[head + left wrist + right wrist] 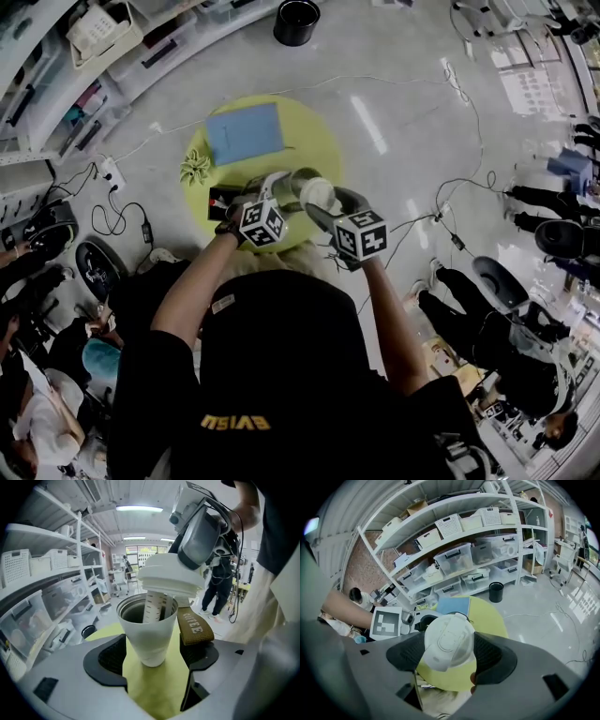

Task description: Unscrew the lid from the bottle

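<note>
Lid (447,641) lifted off bottle (147,637).
Left tongs (154,662) grip the bottle; right tongs (449,657) hold the lid above it, tube (152,606) dipping inside.

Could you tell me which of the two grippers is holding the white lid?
The right gripper: its fingers clamp the round white lid, whereas the left gripper holds the open white bottle instead.

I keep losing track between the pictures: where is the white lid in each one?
Head view: lid at centre.
Left gripper view: lid upper middle, above the open bottle.
Right gripper view: lid lower centre, in the right gripper.
Shared landmark: the yellow table.
</note>
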Demonstrator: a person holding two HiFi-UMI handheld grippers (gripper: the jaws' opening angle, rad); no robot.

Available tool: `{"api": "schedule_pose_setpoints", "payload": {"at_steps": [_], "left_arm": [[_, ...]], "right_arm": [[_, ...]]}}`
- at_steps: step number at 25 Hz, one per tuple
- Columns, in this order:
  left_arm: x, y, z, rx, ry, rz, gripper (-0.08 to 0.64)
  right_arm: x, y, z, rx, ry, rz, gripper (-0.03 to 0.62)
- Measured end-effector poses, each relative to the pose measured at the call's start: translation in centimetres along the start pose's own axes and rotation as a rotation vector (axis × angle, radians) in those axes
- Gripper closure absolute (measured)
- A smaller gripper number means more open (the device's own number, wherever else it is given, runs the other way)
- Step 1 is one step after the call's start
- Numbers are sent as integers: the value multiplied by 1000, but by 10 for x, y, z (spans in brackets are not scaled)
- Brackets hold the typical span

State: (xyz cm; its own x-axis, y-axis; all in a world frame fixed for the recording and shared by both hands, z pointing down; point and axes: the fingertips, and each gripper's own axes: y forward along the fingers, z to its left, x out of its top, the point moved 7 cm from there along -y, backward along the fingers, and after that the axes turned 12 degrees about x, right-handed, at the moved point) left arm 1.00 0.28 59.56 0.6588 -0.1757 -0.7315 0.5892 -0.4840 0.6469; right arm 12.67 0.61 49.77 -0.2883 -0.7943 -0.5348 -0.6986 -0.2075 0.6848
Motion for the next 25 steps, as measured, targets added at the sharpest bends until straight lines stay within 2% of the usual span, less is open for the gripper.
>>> {"api": "schedule_pose_setpoints", "payload": {"at_steps": [2, 4, 9, 13, 18, 22, 25], "left_arm": [[1, -3, 4, 27, -33, 8, 200], [2, -5, 4, 46, -49, 1, 236], [1, -5, 3, 79, -67, 27, 238], [3, -17, -1, 113, -90, 61, 238], [9, -42, -3, 175, -187, 68, 238], [14, -63, -4, 210, -278, 31, 238], [13, -76, -4, 225, -328, -8, 238]], "right_arm": [[1, -1, -2, -7, -14, 3, 270], [1, 0, -4, -9, -32, 14, 270], [6, 4, -7, 13, -80, 38, 270], [10, -3, -7, 48, -96, 15, 270], [9, -10, -17, 138, -9, -34, 270], [7, -21, -36, 197, 102, -86, 270], [4, -28, -42, 220, 148, -116, 270]]}}
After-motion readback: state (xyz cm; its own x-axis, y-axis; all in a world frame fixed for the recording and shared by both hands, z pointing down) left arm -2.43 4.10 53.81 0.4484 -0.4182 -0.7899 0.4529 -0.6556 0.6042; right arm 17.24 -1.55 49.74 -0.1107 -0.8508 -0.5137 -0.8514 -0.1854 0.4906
